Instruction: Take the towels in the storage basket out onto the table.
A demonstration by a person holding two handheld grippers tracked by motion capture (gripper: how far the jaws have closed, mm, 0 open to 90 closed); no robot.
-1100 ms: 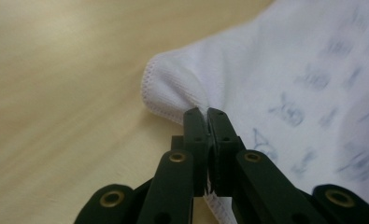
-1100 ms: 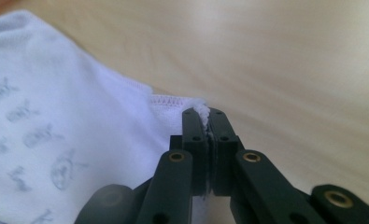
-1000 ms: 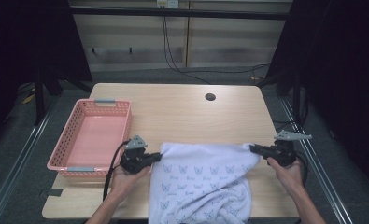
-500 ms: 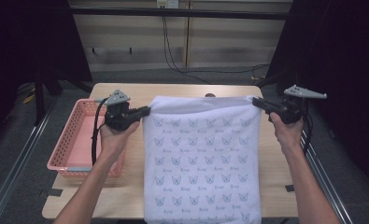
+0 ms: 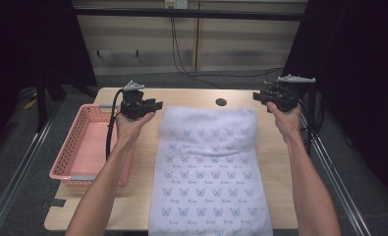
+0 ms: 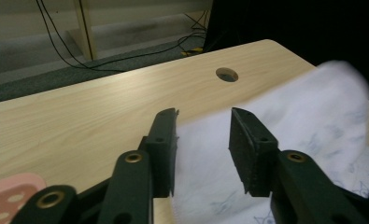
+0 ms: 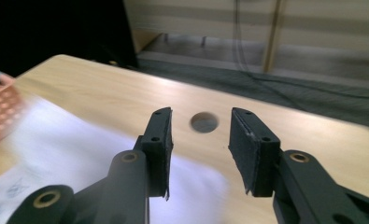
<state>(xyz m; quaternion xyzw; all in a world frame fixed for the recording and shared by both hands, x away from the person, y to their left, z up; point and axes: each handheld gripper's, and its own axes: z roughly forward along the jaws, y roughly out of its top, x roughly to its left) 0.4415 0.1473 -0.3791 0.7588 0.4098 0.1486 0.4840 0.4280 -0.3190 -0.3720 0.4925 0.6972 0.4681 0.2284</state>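
Observation:
A white towel [image 5: 208, 162] with small blue prints lies spread flat down the middle of the wooden table [image 5: 196, 96], its near end hanging over the front edge. My left gripper [image 5: 157, 104] hovers just off the towel's far left corner. My right gripper [image 5: 256, 96] hovers off its far right corner. Both have just been opening their jaws, and nothing is between them. In the left gripper view the jaws [image 6: 203, 116] stand apart above the towel [image 6: 303, 121]. In the right gripper view the jaws [image 7: 200, 116] are apart over the towel's [image 7: 79, 149] edge.
A pink plastic basket [image 5: 65, 147] stands on the table's left side, beside my left forearm. A round cable hole [image 5: 221, 102] lies just beyond the towel's far edge. Dark curtains flank the table, and cables run on the floor behind it.
Both grippers carried the towel's corners up and away from the person, spreading it over the table. They have now let go, and the towel's far edge has dropped flat.

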